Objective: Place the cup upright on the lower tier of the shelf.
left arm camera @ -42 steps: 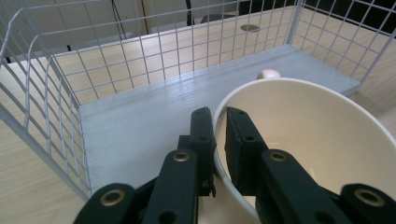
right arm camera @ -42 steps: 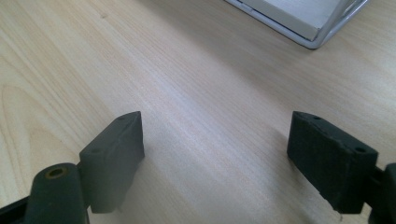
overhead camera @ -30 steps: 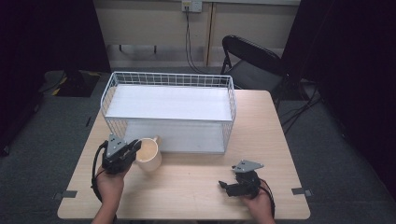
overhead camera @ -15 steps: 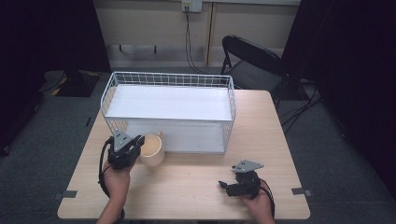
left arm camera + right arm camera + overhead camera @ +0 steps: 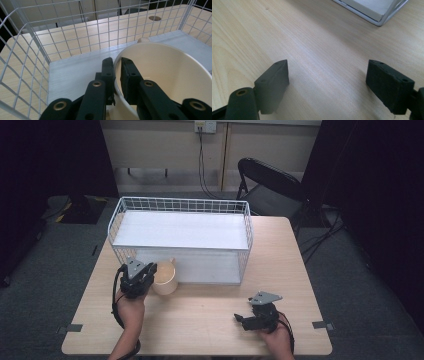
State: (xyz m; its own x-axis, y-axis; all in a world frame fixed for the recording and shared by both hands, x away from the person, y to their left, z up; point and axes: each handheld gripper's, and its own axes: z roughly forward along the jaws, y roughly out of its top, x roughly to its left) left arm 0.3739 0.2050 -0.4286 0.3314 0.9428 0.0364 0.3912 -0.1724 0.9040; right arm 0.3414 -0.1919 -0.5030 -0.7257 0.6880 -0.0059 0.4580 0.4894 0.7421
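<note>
While I hold: my left gripper (image 5: 117, 72) pinches the cup (image 5: 165, 82) wall.
Basket (image 5: 32, 47): just ahead of it.
Right gripper (image 5: 327, 85): spread, on desk (image 5: 312, 45).

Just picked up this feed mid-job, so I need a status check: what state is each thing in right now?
Left gripper: shut on the cup's rim, one jaw inside, one outside.
Cup: upright, empty, held at the wire basket's near wall.
Wire basket: standing on the table, white floor bare.
Right gripper: open, holding nothing, low over the table.
Folding chair: unfolded, behind the table.
</note>
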